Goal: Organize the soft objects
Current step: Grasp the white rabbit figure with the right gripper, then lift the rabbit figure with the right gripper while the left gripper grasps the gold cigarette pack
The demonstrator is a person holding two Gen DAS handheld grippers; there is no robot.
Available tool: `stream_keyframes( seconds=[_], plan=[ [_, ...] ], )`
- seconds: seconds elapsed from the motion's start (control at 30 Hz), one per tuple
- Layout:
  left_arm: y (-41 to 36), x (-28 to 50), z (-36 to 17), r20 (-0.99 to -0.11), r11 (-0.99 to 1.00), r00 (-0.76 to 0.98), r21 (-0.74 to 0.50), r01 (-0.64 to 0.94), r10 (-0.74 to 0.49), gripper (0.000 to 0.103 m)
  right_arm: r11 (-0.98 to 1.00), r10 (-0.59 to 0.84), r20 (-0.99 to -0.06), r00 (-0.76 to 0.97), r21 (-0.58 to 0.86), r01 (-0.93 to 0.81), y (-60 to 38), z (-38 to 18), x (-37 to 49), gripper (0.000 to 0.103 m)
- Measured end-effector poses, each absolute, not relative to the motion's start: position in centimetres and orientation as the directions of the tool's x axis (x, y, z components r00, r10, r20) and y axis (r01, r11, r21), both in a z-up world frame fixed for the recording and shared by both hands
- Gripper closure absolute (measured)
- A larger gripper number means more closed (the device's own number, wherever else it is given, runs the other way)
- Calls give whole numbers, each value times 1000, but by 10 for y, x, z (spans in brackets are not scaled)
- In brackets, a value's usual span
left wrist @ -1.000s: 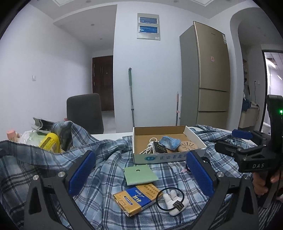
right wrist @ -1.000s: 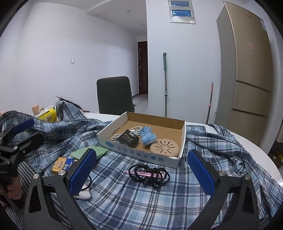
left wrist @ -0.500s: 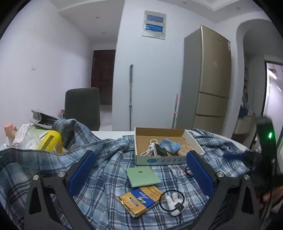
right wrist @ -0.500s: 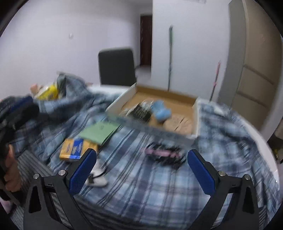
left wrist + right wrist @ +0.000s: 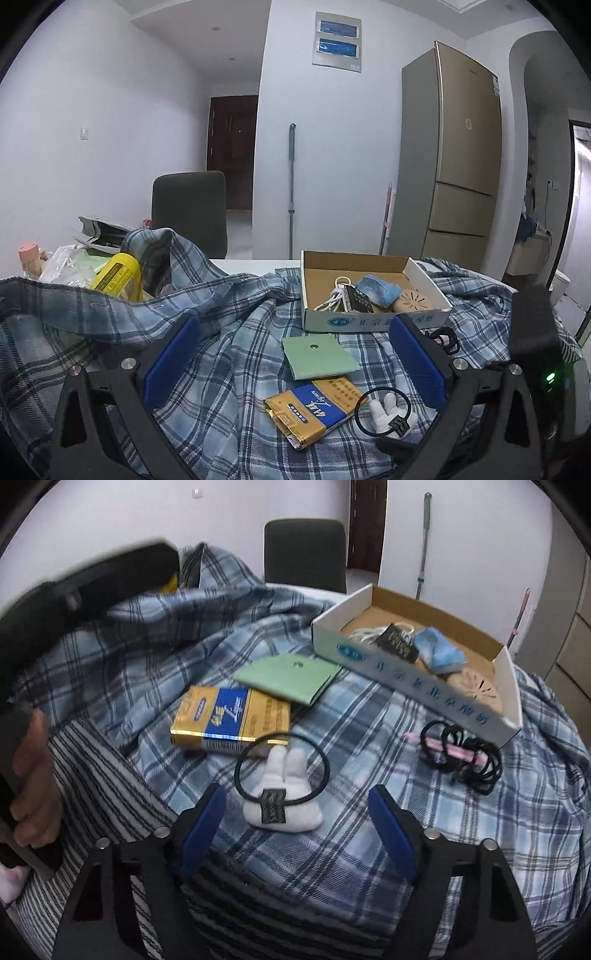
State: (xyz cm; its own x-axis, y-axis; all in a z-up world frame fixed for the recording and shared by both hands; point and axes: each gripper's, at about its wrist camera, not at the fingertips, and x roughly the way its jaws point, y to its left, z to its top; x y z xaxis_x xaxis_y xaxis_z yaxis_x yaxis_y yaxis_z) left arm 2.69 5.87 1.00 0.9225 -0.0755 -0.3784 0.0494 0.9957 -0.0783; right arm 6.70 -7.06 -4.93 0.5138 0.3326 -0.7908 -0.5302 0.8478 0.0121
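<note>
Seemingly plush white bunny hair tie (image 5: pixel 282 805) lies on crumpled plaid shirt (image 5: pixel 369 812).

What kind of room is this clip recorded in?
Most likely a home dining or kitchen area: a tall gold fridge stands against the wall, a mop leans beside it, and a chair is pulled up to a table draped with a plaid shirt.

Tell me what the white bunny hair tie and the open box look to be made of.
White bunny: seemingly soft plush, matte and rounded, on a thin black elastic loop with a small dark tag. Open box: cardboard, judging by its raw brown inside; the outer wall is white with blue print.
</note>
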Motion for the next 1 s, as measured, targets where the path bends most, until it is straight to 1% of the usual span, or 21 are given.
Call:
stream_keyframes(
  seconds=[0.13,0.17,0.2,0.23,0.27,0.4,0.67,0.8,0.9,0.97,1.0],
  plan=[
    [59,28,10,-381,996,921,-81,49,-76,0,844,330,-811,482,25,-536,-70,-59,68,40],
    [59,28,10,-382,996,921,-79,51,-77,0,843,330,-816,475,28,-537,-71,-61,69,46],
    [59,28,10,-382,996,921,-77,52,-78,0,842,328,-819,472,26,-539,-70,-62,69,50],
    [58,27,10,-381,996,921,-76,52,-78,0,841,325,-821,470,23,-540,-70,-64,70,57],
    [59,27,10,-380,996,922,-77,53,-78,0,839,324,-825,463,25,-544,-70,-66,70,60],
    [59,27,10,-386,995,919,-86,49,-78,0,833,337,-833,439,46,-552,-70,-67,73,63],
    [58,29,9,-393,995,916,-78,55,-82,0,845,326,-802,501,9,-535,-94,-48,74,64],
    [59,32,8,-405,995,910,-84,58,-87,0,866,302,-781,547,-14,-499,-116,-40,80,64],
    [59,37,5,-439,995,894,-88,55,-88,0,880,268,-741,615,-72,-470,-128,-38,83,64],
    [60,45,2,-484,994,869,-92,65,-102,0,884,248,-709,660,-114,-454,-132,-39,83,64],
    [60,49,0,-507,992,854,-94,78,-115,0,885,266,-717,644,-83,-458,-134,-41,87,64]
  ],
)
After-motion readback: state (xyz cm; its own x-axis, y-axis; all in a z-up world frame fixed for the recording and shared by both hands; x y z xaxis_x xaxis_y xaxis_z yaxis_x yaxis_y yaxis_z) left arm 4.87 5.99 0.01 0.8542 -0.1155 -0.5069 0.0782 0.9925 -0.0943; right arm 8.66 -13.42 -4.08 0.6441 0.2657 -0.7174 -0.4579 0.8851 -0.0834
